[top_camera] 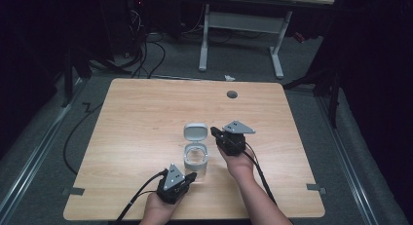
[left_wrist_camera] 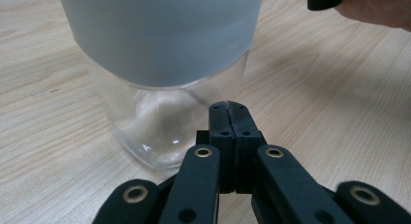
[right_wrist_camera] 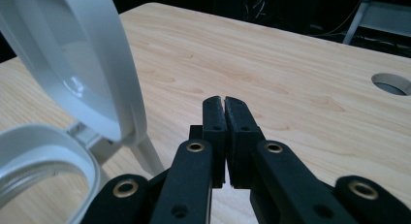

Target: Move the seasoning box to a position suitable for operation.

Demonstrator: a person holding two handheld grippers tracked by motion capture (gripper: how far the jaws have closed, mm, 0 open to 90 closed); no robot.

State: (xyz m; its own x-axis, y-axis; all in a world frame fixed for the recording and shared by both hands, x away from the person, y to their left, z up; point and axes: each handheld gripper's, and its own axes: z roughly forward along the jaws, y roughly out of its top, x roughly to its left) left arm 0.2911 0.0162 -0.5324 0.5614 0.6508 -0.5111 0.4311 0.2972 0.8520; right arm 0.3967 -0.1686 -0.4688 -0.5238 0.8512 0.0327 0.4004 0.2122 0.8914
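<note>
On the pale wood-grain tabletop, a little toward the person's side of its middle, stands a clear glass jar with a grey plastic collar. Its body is see-through with a rounded base, and a wide matte grey band wraps the upper part. The jar's hinged grey lid is flipped open and stands tilted up behind the mouth, its inner face pale and glossy. Just beside the jar on its right, level with the lid, the right gripper hovers with its black fingers pressed together, holding nothing. Just in front of the jar, the left gripper points at the glass base, its fingers likewise closed against each other and empty, close to the glass.
</note>
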